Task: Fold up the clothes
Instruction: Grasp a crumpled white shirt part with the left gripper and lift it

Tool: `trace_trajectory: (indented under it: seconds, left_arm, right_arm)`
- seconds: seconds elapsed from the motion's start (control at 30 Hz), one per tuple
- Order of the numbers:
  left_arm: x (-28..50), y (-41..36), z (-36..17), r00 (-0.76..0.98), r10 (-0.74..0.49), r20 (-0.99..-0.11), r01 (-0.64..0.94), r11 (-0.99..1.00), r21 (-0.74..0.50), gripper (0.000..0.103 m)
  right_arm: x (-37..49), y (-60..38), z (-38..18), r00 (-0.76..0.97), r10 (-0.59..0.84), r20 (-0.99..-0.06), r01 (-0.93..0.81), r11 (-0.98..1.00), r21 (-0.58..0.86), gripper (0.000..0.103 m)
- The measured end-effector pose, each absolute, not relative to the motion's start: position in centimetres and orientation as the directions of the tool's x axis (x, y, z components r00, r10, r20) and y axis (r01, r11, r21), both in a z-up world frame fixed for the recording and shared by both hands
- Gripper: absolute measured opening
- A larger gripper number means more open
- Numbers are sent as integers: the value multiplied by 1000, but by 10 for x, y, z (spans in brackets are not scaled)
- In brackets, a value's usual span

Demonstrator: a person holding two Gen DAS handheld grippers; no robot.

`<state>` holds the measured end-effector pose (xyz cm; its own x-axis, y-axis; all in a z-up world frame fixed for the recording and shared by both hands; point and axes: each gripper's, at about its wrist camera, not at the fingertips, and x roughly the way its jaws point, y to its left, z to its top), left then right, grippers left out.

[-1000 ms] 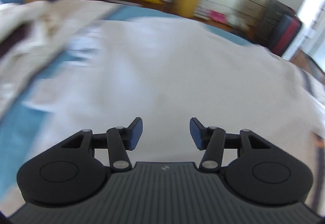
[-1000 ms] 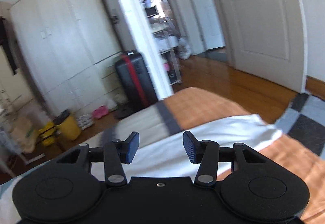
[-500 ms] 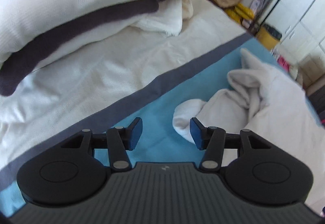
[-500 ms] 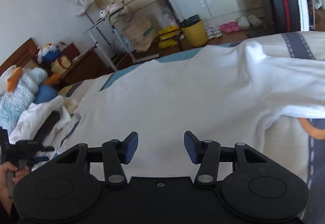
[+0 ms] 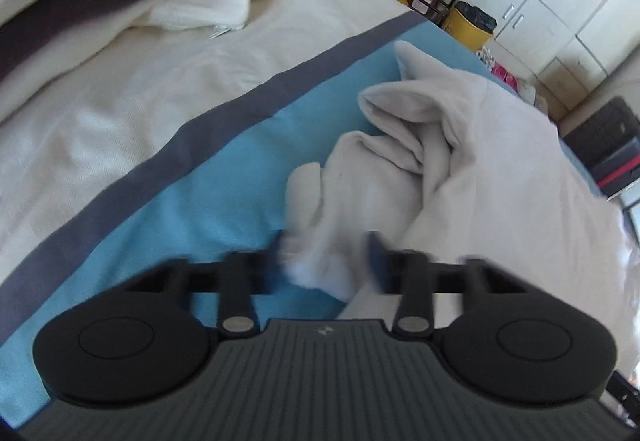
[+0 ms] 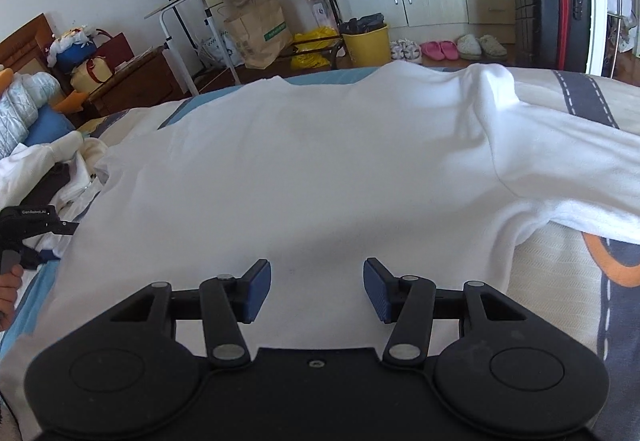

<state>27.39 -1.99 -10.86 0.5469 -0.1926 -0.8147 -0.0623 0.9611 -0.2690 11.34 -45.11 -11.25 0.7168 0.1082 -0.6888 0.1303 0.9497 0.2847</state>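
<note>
Left hand-held gripper (image 5: 326,261), wide open, straddles bunched white sleeve (image 5: 320,197).

In the left wrist view the left gripper (image 5: 324,261) is smeared by motion blur: its left fingertip hides behind the bunched sleeve end of the white garment (image 5: 480,177), so whether the pads press the cloth cannot be told. The far dark suitcase (image 5: 616,153) is cut by the right edge. In the right wrist view the garment's right sleeve (image 6: 580,197) runs off the right edge, its cuff unseen. At the left edge only part of a hand (image 6: 8,283) shows. The print on the far paper bag (image 6: 260,31) is too small to read.
</note>
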Motion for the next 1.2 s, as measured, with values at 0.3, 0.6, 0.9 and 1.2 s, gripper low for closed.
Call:
trace_trajectory:
  seconds: [0.3,0.6,0.9,1.2]
  left_arm:
    - [262,-27,-76,697,194,-690,-196,978,77,12]
    - [220,17,-12,754,530,-389,-504,846,176,12]
    - [236,71,-14,781,433,-451,-516,854,-73,12]
    - [276,84,20,819,486,-305,-521,853,-41,13]
  right_arm:
    - [120,-432,-122,694,87,-715,57,983,175,72]
    - [117,-431,-121,691,89,-717,50,984,171,72]
    - [118,-425,-121,679,98,-727,6,990,139,80]
    - [109,-437,-121,671,128,-731,-67,991,112,83]
